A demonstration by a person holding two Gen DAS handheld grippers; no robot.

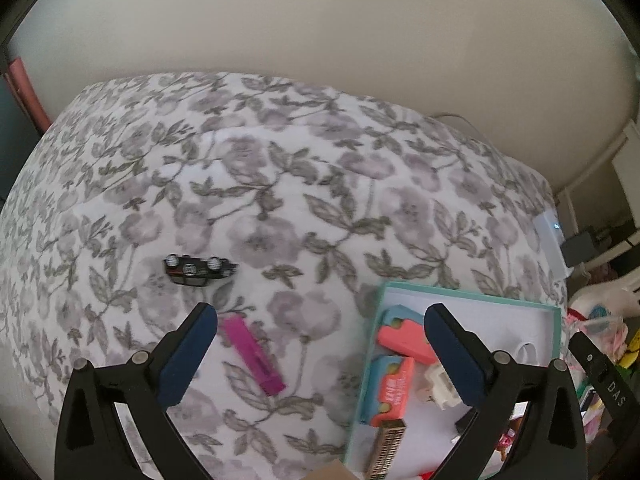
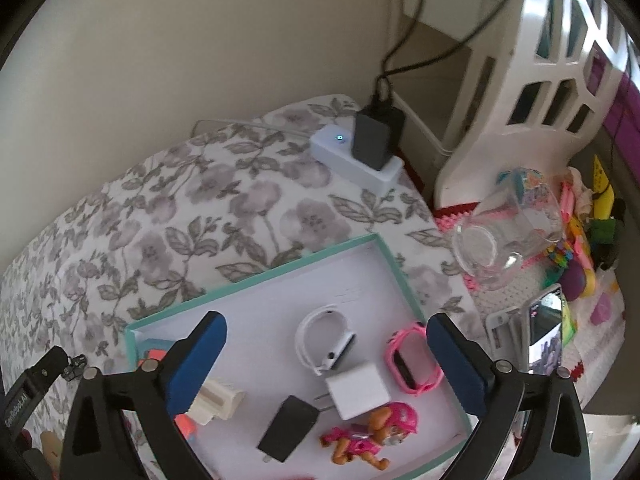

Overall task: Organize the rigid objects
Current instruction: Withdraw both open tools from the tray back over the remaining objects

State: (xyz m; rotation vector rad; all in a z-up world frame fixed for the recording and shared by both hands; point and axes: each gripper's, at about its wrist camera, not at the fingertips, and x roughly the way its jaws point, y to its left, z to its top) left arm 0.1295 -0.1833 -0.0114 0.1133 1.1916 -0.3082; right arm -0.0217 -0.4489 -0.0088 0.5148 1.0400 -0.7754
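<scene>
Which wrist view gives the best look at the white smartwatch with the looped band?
The right wrist view: the white smartwatch with looped band lies unobstructed inside the teal-rimmed white tray. In the left wrist view only a sliver of its white band shows beside the left gripper's finger.

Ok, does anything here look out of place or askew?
Two items lie loose on the floral bedspread outside the teal-rimmed white tray: a small black toy car, apparently on its side, and a magenta rectangular bar. Beyond the bed, a clear glass jar lies tipped over. Both tools are open and empty.
</scene>
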